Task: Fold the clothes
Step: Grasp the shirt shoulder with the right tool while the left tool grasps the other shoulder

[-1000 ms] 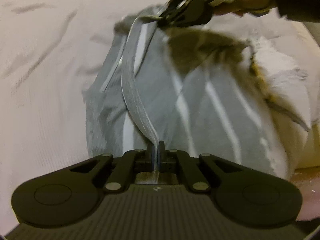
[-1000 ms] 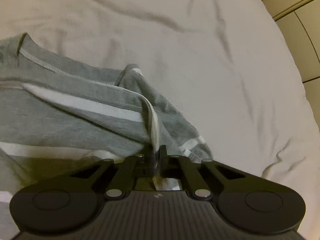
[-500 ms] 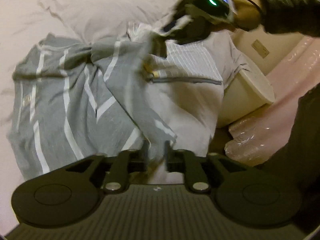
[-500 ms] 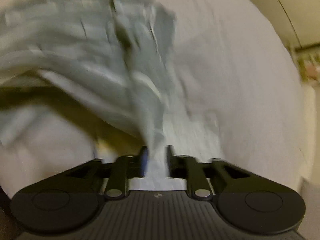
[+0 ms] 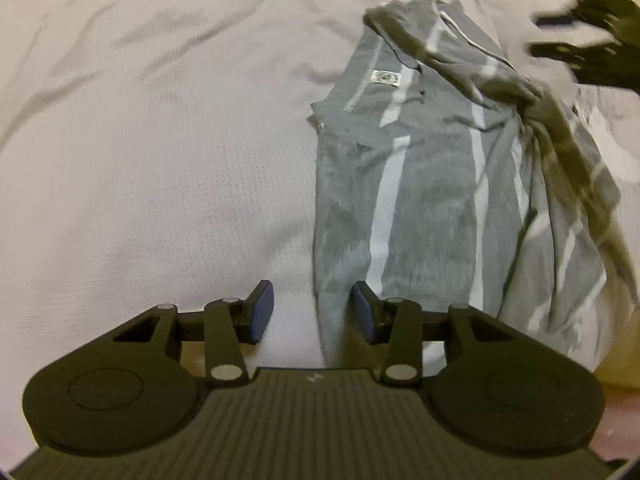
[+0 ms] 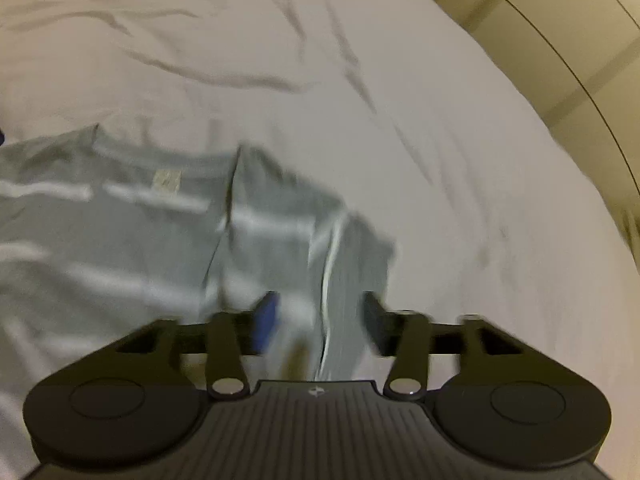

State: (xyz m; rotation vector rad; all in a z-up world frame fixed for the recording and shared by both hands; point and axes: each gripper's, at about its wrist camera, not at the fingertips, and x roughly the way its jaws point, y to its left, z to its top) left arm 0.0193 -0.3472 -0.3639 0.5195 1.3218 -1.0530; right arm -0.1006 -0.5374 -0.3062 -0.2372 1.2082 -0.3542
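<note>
Both hand-held grippers, left (image 5: 311, 312) and right (image 6: 318, 320), are gaping empty over the striped grey T-shirt (image 5: 432, 184) lying right of frame on the bed (image 5: 160, 140); its bunched right side is risking a crooked fold.

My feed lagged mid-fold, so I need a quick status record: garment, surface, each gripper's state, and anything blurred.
garment: grey T-shirt with white stripes, lying on the bed, one side bunched and doubled over itself
label: small white neck tag showing inside the collar
surface: wrinkled white bedsheet
left gripper: open, holding nothing, shirt edge lying between its blue pads
right gripper: open, holding nothing, above a shirt sleeve
blur: right wrist view is smeared by motion; cloth contact there cannot be judged
</note>
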